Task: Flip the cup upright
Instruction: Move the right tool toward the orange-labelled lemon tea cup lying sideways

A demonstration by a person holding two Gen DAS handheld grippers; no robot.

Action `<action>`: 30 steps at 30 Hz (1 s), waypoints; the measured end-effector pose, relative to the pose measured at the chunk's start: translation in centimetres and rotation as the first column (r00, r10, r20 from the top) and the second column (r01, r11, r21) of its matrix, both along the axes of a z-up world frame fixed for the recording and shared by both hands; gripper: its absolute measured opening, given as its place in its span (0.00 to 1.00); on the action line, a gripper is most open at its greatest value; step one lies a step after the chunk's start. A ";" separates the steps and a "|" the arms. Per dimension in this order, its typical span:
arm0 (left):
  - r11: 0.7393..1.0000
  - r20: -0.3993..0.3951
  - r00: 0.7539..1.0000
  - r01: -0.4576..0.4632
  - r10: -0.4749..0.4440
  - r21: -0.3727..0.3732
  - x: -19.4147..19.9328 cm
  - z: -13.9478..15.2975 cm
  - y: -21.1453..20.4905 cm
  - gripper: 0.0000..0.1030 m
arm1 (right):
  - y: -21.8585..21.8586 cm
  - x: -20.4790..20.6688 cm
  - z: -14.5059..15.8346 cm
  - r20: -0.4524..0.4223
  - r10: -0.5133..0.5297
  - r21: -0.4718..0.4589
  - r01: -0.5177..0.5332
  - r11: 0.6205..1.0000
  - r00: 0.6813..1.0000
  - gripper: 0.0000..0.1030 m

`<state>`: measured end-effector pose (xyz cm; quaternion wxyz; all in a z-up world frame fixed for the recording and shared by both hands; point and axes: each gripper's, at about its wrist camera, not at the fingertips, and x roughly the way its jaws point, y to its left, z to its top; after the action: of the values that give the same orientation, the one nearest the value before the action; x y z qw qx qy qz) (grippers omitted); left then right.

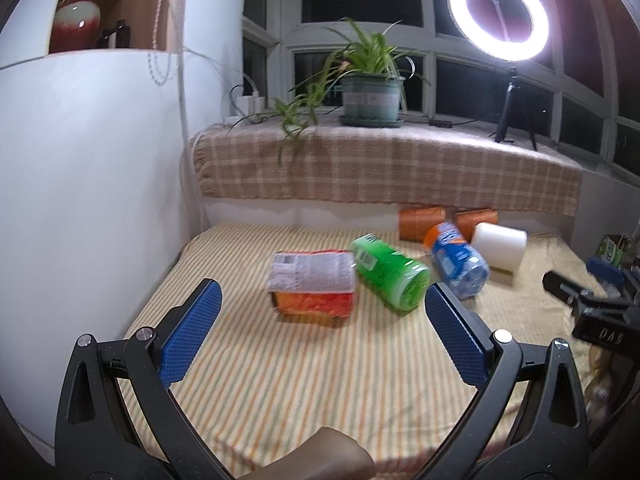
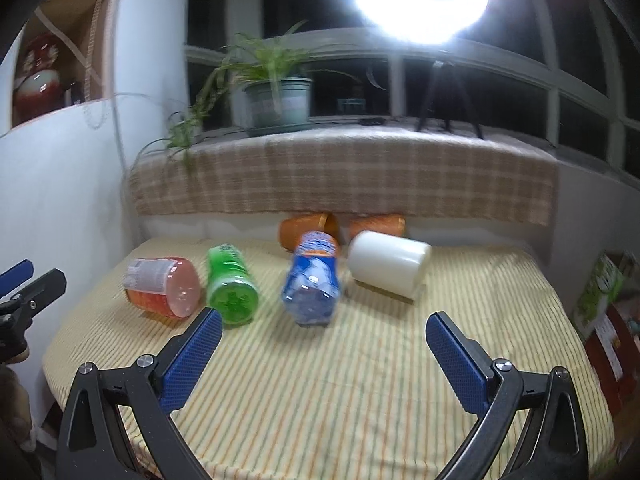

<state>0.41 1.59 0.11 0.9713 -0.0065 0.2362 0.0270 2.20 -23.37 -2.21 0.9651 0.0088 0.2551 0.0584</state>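
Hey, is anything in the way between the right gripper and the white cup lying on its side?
Nothing visible blocks it. The right gripper has open jaws, with bare striped cloth ahead up to the white cup. The blue bottle lies just left of that path, close beside the cup.

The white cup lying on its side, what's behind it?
Behind the white cup lie two orange cups, also tipped over, against the wall. The white cup and blue bottle hide their lower parts.
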 end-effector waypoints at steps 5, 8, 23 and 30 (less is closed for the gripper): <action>0.999 -0.046 0.998 -0.034 0.036 0.040 -0.2 -1.6 2.0 1.00 | 2.1 2.5 0.3 -0.027 0.153 -0.047 -0.154 0.987 0.988 1.00; 0.997 -0.076 0.996 -0.050 0.054 0.052 -0.2 -2.5 3.2 1.00 | 3.7 4.2 0.6 -0.052 0.245 -0.075 -0.248 0.966 0.968 1.00; 0.993 -0.187 0.976 -0.114 0.110 -0.008 -1.2 -4.4 7.8 1.00 | 14.7 11.2 -0.4 -0.259 0.607 -0.217 -0.658 0.721 0.751 1.00; 0.988 -0.210 0.968 -0.148 0.136 -0.041 -1.2 -4.6 9.5 1.00 | 20.3 13.6 -2.1 -0.378 0.694 -0.261 -0.790 0.555 0.613 1.00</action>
<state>-0.79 11.07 -4.47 0.9366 -0.0482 0.3352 0.0904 15.75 -3.11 -4.30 0.7909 -0.2925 0.3510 0.4071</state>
